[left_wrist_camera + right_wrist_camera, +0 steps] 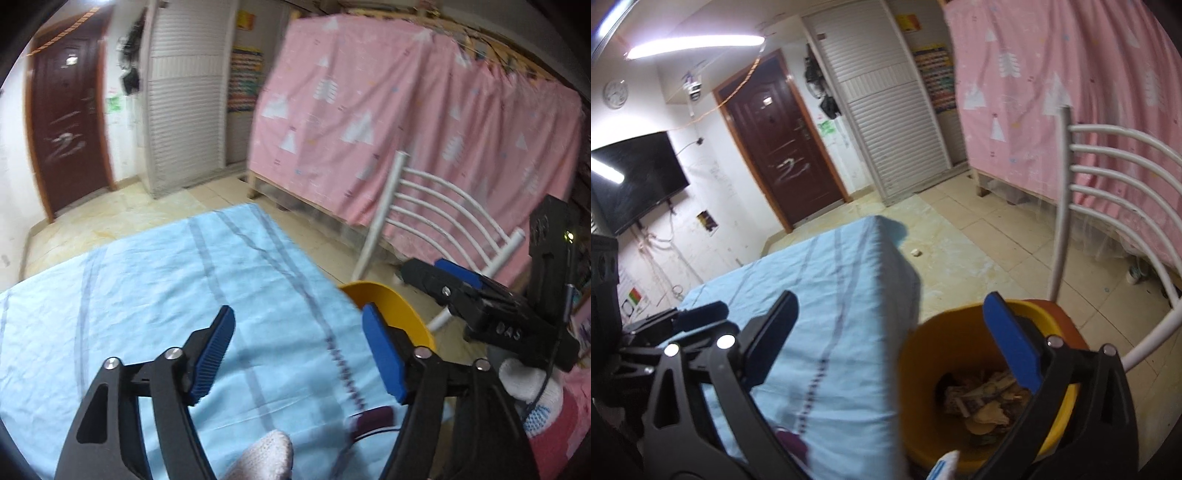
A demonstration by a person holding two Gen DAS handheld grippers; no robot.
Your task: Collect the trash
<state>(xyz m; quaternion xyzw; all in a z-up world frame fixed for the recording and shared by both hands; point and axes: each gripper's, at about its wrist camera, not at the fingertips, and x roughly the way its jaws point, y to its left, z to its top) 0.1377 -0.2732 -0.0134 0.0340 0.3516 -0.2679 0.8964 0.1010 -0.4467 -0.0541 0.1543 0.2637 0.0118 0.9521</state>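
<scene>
Trash (982,402) lies piled in the upright yellow bin (923,354), mouth upward, beside the blue-clothed table's (827,280) edge. Right gripper (890,321) and left gripper (299,354) both gape, holding nothing. Bare floor (982,240) beyond.

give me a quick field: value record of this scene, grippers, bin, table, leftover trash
left hand-held gripper: open, empty, above the blue tablecloth
right hand-held gripper: open, empty, one finger over the yellow bin
bin position: on the floor, beside the table's right edge
bin contents: crumpled paper trash
table surface: no trash visible on the cloth
floor: small white scrap near the table's far corner
nearby: white chair, pink curtain
</scene>
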